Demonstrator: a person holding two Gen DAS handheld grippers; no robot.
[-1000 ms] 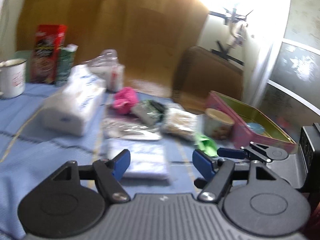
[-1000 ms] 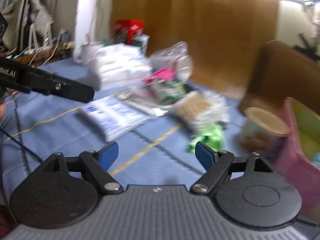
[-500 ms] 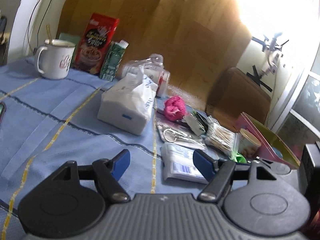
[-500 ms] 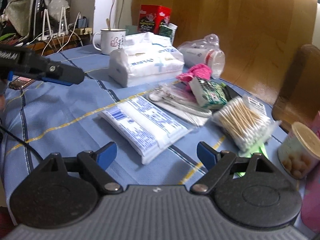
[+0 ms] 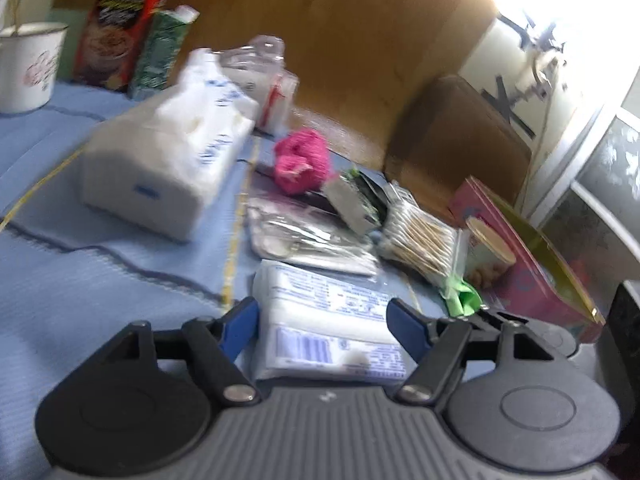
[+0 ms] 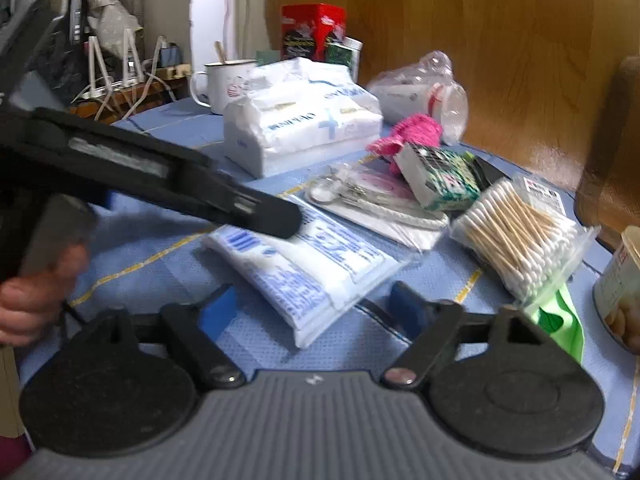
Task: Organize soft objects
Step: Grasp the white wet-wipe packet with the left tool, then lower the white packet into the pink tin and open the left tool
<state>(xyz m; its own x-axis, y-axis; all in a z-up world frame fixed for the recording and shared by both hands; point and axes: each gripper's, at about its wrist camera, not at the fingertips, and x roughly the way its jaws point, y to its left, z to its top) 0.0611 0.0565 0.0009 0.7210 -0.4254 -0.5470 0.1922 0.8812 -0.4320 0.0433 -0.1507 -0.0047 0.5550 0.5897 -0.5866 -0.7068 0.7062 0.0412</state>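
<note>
- Flat white tissue pack (image 5: pixel 326 324): lies on the blue tablecloth (image 5: pixel 80 280), near the cotton swab bag (image 6: pixel 516 236).
- My left gripper (image 5: pixel 322 322): jaws apart, straddling the pack; blur hides whether the pads touch it.
- My right gripper (image 6: pixel 316 304): jaws just been closing, pack's corner between them, not gripped.

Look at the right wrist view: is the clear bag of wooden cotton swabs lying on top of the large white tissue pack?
No: the clear bag of wooden cotton swabs lies on the blue tablecloth, well apart from the large white tissue pack.
</note>
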